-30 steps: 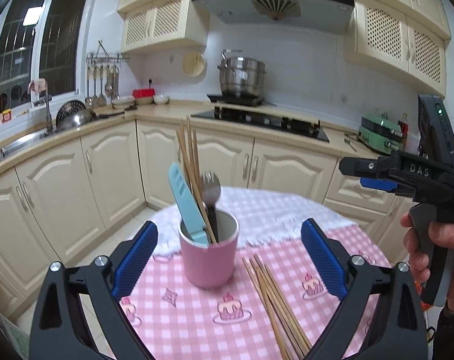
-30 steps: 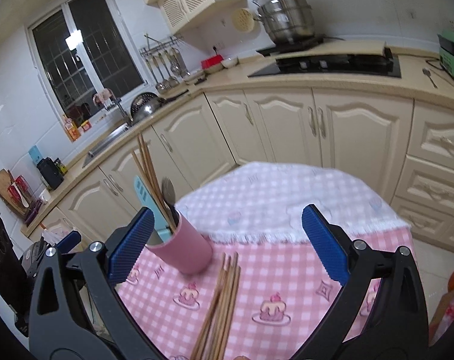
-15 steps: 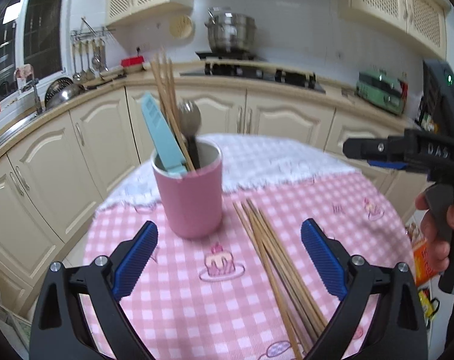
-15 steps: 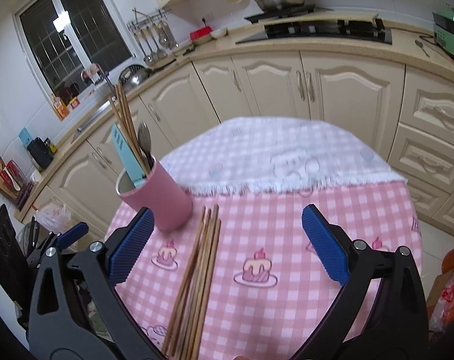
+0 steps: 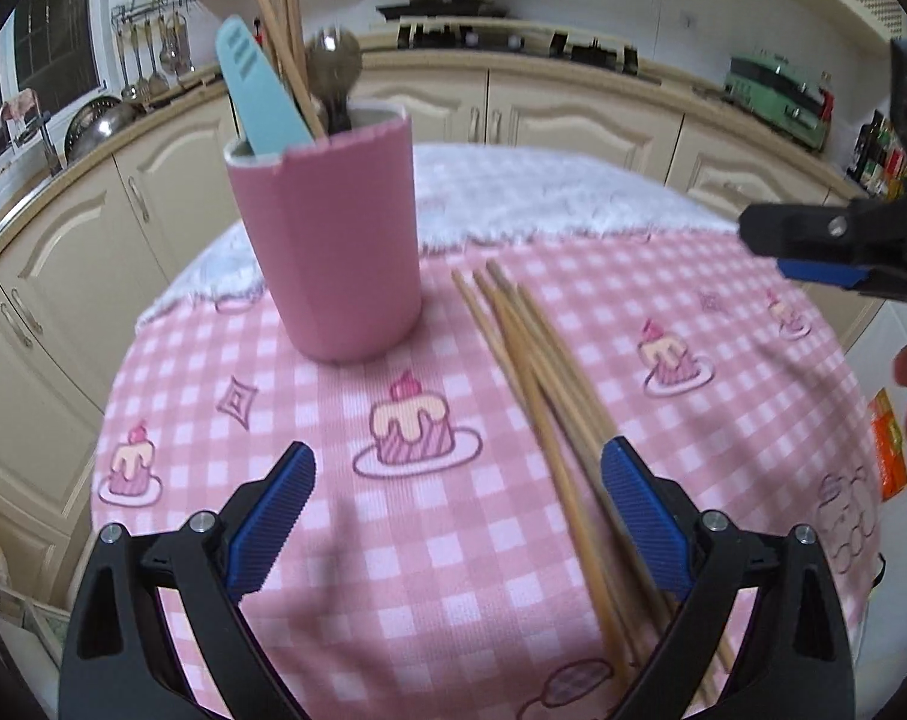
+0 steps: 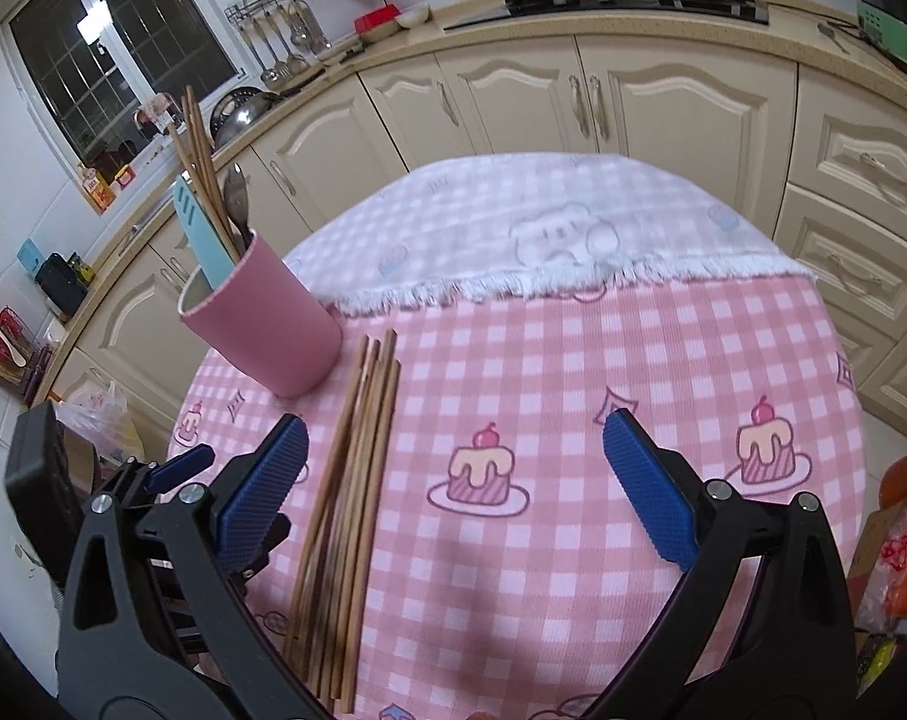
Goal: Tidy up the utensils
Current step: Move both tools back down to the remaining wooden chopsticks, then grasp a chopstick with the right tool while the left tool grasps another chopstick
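Both sets of jaws stand wide and hold nothing. Between the blue-padded fingers of the left gripper [image 5: 456,510] lies bare cloth; the bundle of loose wooden chopsticks [image 5: 549,396] passes just inside and under its right finger [image 5: 642,519]. In the right wrist view, the same bundle [image 6: 348,480] runs just inside the left finger of the right gripper [image 6: 453,486], so neither gripper is centred over it.

A likely slip from here: closing off-centre would catch only a few sticks, or roll the rest across the pink checked tablecloth with cake prints [image 5: 429,540], perhaps over the near edge of the table. The two grippers are also close to each other and could knock together if both go for the bundle.

Beyond the fingers, left of the sticks' far ends, stands the pink cylindrical utensil cup [image 5: 327,240], near them but apart. It already holds upright chopsticks [image 5: 273,18], a light-blue plastic utensil [image 5: 255,90] and a metal spoon [image 5: 333,69]. That crowding narrows the opening, so incoming sticks might snag or tip the cup.

Further off lie a white fringed cloth [image 6: 543,240] and cream kitchen cabinets [image 6: 513,102].
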Action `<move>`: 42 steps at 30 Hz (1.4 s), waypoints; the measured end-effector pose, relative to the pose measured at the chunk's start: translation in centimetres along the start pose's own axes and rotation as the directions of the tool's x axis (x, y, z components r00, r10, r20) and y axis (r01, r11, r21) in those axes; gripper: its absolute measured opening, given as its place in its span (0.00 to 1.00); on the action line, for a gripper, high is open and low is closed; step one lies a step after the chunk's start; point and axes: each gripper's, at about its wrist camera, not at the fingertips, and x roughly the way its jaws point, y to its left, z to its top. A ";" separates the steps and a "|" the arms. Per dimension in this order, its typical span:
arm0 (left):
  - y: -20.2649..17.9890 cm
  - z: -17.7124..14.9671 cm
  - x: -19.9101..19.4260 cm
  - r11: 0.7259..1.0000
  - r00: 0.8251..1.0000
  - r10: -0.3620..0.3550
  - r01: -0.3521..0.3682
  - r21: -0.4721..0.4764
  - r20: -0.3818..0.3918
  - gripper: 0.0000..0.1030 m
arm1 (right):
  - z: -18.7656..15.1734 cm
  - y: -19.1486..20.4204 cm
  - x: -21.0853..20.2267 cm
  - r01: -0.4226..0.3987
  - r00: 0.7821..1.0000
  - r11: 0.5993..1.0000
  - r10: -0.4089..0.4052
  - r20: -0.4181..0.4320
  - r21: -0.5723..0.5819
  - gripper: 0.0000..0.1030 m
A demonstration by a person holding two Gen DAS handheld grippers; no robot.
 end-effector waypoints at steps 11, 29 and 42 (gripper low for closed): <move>0.9 -0.9 1.7 0.999 0.998 0.037 -0.038 -0.026 -0.041 0.91 | -1.3 0.6 2.1 0.041 0.996 0.997 -0.046 -0.075 -0.064 0.94; 0.5 -0.7 2.3 0.993 0.992 0.114 -0.113 0.030 -0.048 0.91 | -3.8 3.9 7.4 0.139 0.964 0.947 -0.197 -0.180 -0.289 0.94; 0.6 -0.3 2.5 0.995 0.993 0.078 -0.072 0.070 -0.086 0.82 | -3.6 5.5 7.7 0.156 0.938 0.926 -0.248 -0.243 -0.343 0.84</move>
